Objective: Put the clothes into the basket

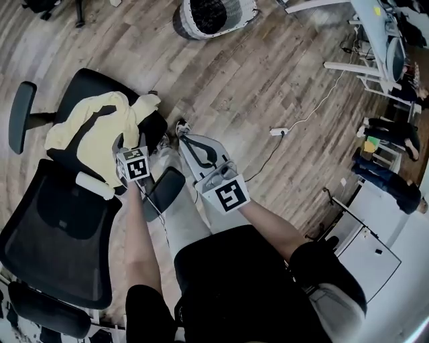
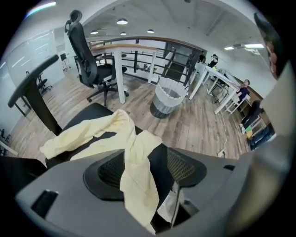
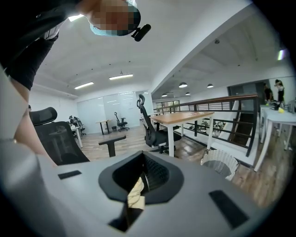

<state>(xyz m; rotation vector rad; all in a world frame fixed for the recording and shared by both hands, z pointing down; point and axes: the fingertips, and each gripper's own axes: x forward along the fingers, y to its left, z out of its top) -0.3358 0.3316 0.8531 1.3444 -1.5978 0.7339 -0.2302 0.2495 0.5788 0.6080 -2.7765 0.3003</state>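
Clothes first: one pale yellow garment (image 1: 94,130) with a dark stripe is sprawled over the seat of the black office chair (image 1: 60,221), and none of it is in the basket yet. The left gripper (image 2: 145,169) hangs right over that seat, tilted steeply down, jaws spread wide. Look at its own view: a twisted fold of the yellow garment runs straight through the gap between them, and the pads are not pressing on it. Over to the right gripper (image 3: 138,183): it sits just past the chair's near armrest (image 1: 164,191), above the person's leg, pointing out across the wooden floor (image 1: 268,87). Its jaws are drawn in close, with a small scrap of pale yellow cloth (image 3: 136,194) nipped between them. Whether that scrap belongs to the garment on the chair, I can't tell. And the target, the white wicker basket (image 1: 241,20), stands upright on the floor well apart from the chair, up at the far edge of the head view. In the left gripper view it is near the leg of a white-framed desk (image 2: 121,76). A white power strip (image 1: 278,132) and its cable lie on the floor off to the right of the grippers.
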